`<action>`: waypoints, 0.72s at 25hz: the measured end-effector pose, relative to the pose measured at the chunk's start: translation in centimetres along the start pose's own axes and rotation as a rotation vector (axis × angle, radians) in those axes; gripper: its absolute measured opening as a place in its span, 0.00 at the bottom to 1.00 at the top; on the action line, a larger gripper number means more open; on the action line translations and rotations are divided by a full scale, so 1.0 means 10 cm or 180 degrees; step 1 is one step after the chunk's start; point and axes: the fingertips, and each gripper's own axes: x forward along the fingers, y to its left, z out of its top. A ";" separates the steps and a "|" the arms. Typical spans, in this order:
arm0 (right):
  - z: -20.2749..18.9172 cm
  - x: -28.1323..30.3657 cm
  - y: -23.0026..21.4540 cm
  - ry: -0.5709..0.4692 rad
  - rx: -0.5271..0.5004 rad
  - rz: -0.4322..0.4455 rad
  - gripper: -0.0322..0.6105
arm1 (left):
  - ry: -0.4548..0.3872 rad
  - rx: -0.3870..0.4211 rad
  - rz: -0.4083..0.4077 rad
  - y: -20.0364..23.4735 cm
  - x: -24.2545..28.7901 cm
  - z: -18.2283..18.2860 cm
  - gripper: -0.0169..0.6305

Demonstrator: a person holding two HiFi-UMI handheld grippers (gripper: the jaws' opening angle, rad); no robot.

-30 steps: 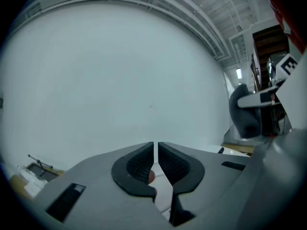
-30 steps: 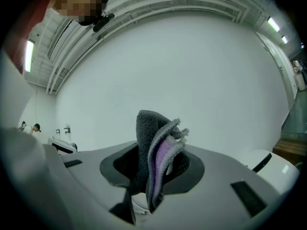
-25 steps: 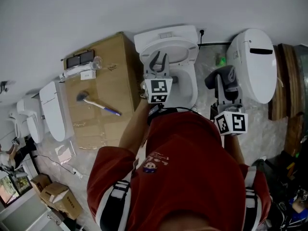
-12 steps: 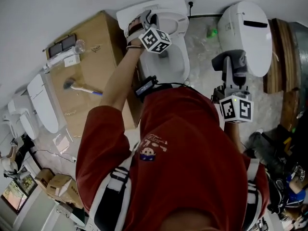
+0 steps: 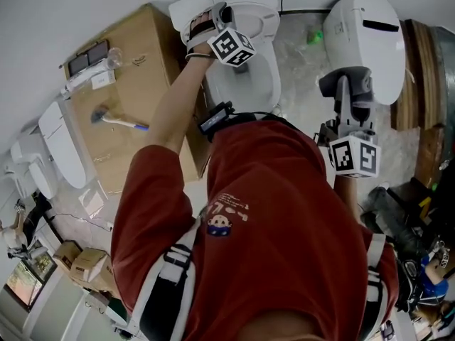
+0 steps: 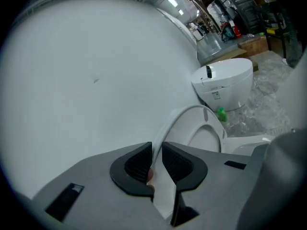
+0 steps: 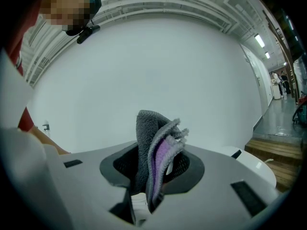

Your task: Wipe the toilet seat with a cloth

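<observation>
A white toilet (image 5: 245,62) stands straight ahead of me. My left gripper (image 5: 217,14) reaches to its back left. A thin white edge of the raised toilet lid (image 6: 165,128) runs between the jaws, which have just been closing, and the pads press on it. I cannot tell for sure that it is the lid and not the seat. Off to the right of the toilet, my right gripper (image 5: 346,91) is shut on a folded grey cloth (image 7: 153,152) with a purple inner side. The cloth (image 5: 344,82) sticks out above the jaws.
A second white toilet (image 5: 370,34) with its lid down stands at the right, with a wooden platform (image 5: 421,84) beyond it. A cardboard box (image 5: 131,98) at the left carries a brush (image 5: 114,119). A small green object (image 5: 311,38) lies on the floor between the toilets.
My left gripper has moved from over the bowl to the toilet's back left, rolled over, and now has the white edge between its jaws. The right gripper has shifted slightly, cloth still held.
</observation>
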 end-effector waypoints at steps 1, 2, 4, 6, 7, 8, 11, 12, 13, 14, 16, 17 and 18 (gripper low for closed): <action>-0.01 0.00 0.01 0.0004 0.0002 0.0022 0.23 | 0.0004 0.0002 -0.0002 0.00 -0.01 -0.01 0.14; -0.02 0.00 0.02 0.0010 0.0005 0.0042 0.23 | 0.0014 0.0001 -0.0010 -0.01 -0.02 -0.01 0.14; -0.03 -0.02 0.02 0.0019 0.0016 0.0075 0.23 | 0.0036 -0.0001 -0.0029 -0.03 -0.06 -0.01 0.14; -0.03 -0.04 0.01 0.0024 0.0034 0.0103 0.23 | 0.0036 0.0011 -0.0048 -0.06 -0.12 0.01 0.14; -0.03 -0.05 -0.01 0.0029 0.0045 0.0118 0.23 | 0.0031 0.0021 -0.0055 -0.08 -0.15 0.02 0.13; -0.05 -0.05 -0.02 0.0036 0.0059 0.0135 0.23 | 0.0026 0.0030 -0.0062 -0.11 -0.19 0.02 0.13; -0.10 -0.05 -0.03 0.0082 0.0097 0.0204 0.23 | 0.0031 0.0045 -0.0104 -0.20 -0.32 0.02 0.13; -0.11 -0.04 -0.04 0.0099 0.0099 0.0236 0.23 | 0.0036 0.0050 -0.0128 -0.24 -0.37 0.02 0.13; -0.13 -0.04 -0.04 0.0114 0.0099 0.0270 0.23 | 0.0041 0.0056 -0.0151 -0.28 -0.43 0.02 0.13; -0.15 -0.03 -0.05 0.0126 0.0103 0.0304 0.23 | 0.0045 0.0065 -0.0170 -0.33 -0.49 0.02 0.13; -0.20 -0.02 -0.08 0.0146 0.0132 0.0369 0.23 | 0.0053 0.0098 -0.0204 -0.43 -0.61 0.03 0.13; -0.23 -0.01 -0.09 0.0157 0.0153 0.0399 0.23 | 0.0059 0.0113 -0.0229 -0.49 -0.68 0.03 0.13; -0.27 -0.01 -0.11 0.0171 0.0174 0.0428 0.23 | 0.0068 0.0122 -0.0260 -0.56 -0.74 0.03 0.13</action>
